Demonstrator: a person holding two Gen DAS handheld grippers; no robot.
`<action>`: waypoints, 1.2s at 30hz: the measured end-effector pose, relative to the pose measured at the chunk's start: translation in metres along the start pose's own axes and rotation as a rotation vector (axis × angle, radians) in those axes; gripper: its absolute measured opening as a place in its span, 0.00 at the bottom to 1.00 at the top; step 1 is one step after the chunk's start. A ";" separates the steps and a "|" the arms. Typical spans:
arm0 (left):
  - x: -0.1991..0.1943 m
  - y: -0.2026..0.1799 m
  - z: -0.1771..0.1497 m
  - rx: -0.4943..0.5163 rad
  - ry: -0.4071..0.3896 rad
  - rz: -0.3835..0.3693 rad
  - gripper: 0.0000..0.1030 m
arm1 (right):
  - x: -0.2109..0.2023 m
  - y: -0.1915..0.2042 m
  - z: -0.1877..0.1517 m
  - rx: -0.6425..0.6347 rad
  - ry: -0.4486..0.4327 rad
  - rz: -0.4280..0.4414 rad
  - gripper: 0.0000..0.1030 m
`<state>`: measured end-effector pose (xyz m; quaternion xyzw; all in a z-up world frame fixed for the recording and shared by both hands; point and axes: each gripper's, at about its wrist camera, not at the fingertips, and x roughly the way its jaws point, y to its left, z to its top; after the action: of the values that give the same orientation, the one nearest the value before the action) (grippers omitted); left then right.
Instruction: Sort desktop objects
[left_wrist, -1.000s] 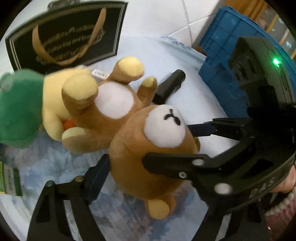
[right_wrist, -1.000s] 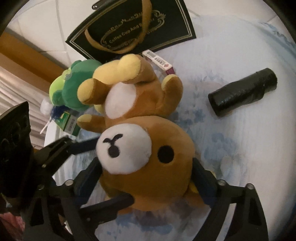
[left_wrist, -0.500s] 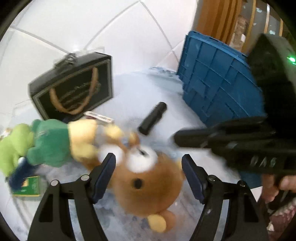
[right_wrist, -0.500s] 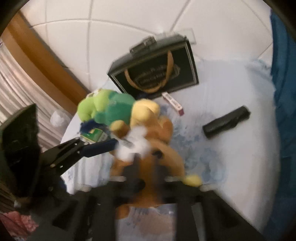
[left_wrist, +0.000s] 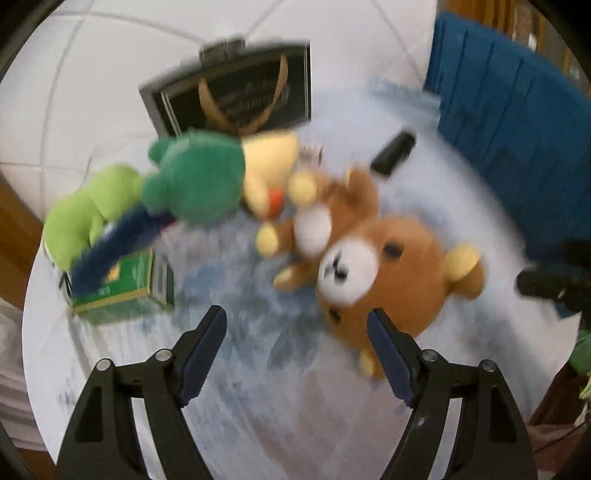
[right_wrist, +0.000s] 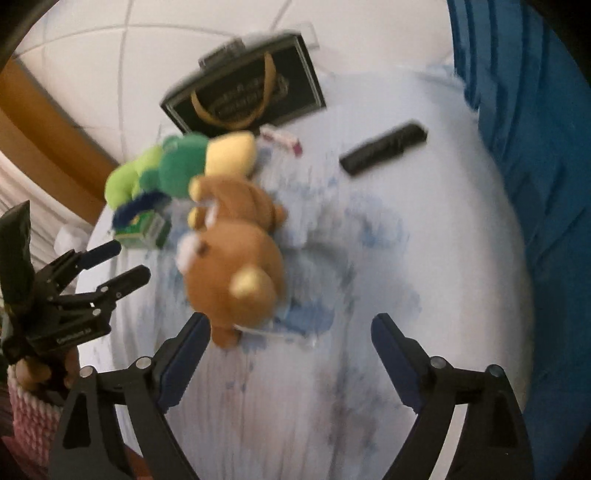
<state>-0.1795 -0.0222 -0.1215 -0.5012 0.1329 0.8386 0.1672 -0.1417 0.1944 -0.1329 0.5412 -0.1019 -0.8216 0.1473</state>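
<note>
Both grippers empty, jaws apart, above brown bear plush.
Bear lies on the table, head toward left gripper, body running toward the black gift bag; right gripper also near, bear left of its centerline.

Round table under pale cloth, blue blotches across the middle, motion-blurred in both views. White tile floor behind, grey grout lines visible. Wood trim running diagonally at left edge of right view, beside the table. Pale pleated curtain just below the trim. Green leaves at right edge of left view, near the table rim; too blurred for more.
</note>
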 end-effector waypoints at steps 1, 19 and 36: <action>0.007 -0.001 -0.003 0.003 0.016 0.007 0.76 | 0.006 0.000 -0.004 0.002 0.013 -0.019 0.86; 0.087 -0.113 0.047 0.052 0.075 -0.351 0.76 | 0.007 -0.051 0.029 0.021 0.002 -0.251 0.85; 0.043 -0.035 0.051 0.161 0.019 -0.116 0.81 | 0.035 -0.021 0.025 0.079 0.035 -0.090 1.00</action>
<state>-0.2243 0.0360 -0.1384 -0.5010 0.1720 0.8093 0.2538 -0.1805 0.2019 -0.1605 0.5648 -0.1073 -0.8132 0.0906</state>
